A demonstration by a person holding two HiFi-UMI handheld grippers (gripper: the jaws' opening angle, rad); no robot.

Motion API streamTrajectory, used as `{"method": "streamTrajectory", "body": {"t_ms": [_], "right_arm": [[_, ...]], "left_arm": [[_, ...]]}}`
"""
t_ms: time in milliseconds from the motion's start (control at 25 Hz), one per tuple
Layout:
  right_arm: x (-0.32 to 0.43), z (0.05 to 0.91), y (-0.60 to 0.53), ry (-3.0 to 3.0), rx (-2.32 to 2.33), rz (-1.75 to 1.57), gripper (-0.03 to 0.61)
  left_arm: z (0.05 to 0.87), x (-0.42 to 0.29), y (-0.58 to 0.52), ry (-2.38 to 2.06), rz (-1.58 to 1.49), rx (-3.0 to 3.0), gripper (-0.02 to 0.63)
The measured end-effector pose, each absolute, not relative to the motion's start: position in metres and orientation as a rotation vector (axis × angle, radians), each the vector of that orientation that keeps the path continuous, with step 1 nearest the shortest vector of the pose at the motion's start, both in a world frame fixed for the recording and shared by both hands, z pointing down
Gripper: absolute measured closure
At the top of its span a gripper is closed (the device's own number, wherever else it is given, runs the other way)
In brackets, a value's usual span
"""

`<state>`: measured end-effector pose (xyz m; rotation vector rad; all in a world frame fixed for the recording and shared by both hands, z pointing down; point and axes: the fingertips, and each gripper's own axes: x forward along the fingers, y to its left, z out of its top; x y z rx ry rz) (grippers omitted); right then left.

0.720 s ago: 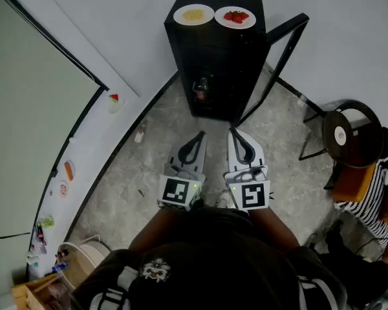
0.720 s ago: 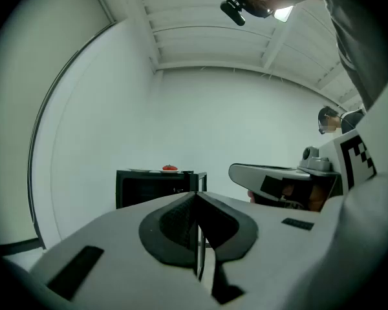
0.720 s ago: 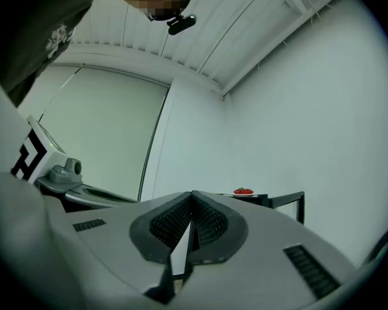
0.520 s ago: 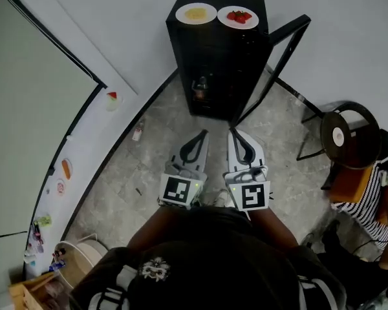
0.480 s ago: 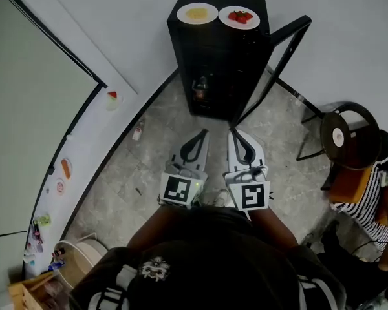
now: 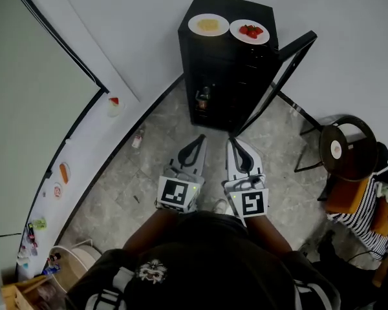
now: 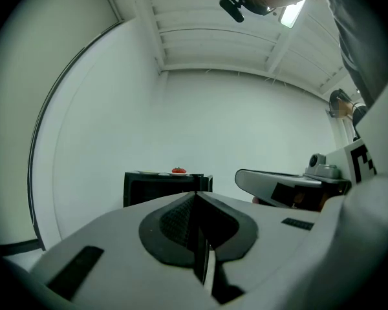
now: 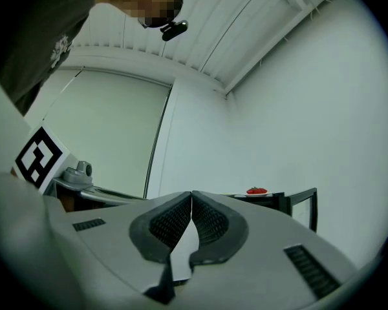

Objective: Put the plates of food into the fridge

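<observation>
Since the earlier frames the black fridge [image 6: 223,70] had slid lower and to the right in the head view, while the two claws kept their places side by side before the person. The left claw [image 6: 200,137] had its jaws pressed together with nothing between them, as its own view showed. The right claw [image 6: 231,141], just beside it, was likewise pressed together and empty. Both pointed toward the fridge, which stood straight ahead of their tips and well apart from them, across bare stone floor [image 6: 149,173].

On the fridge top, ahead of the left claw, lay the plate of yellow food [image 6: 209,24]. Touching or nearly touching its right side, ahead of the right claw, lay the plate of red food [image 6: 249,31]. The fridge door [image 6: 281,76] stood swung open, ahead and to the right of the right claw. A small item [image 6: 204,98], too small to tell, sat inside the fridge. Far to the right of the right claw stood a round stool [image 6: 346,148], with a person in a striped top beside it.
</observation>
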<state>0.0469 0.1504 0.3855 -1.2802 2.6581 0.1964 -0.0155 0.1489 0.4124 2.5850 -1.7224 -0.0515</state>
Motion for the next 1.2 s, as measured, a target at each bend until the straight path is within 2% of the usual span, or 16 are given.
{"method": "streamTrajectory", "body": {"t_ms": [240, 480, 720, 1200], "right_arm": [[0.021, 0.381, 0.141, 2.639, -1.291, 0.203, 0.554], [0.016, 0.381, 0.128, 2.579, -1.304, 0.031, 0.554], [0.008, 0.388, 0.126, 2.592, -1.398, 0.048, 0.554], [0.004, 0.376, 0.084, 2.579, -1.317, 0.086, 0.554]], "left_arm": [[0.412, -0.045, 0.136, -1.703, -0.044, 2.614, 0.592], [0.403, -0.065, 0.126, -1.652, -0.090, 2.663, 0.592], [0.399, -0.081, 0.118, -1.621, -0.133, 2.667, 0.592], [0.407, -0.076, 0.071, -1.611, -0.117, 2.637, 0.592]]}}
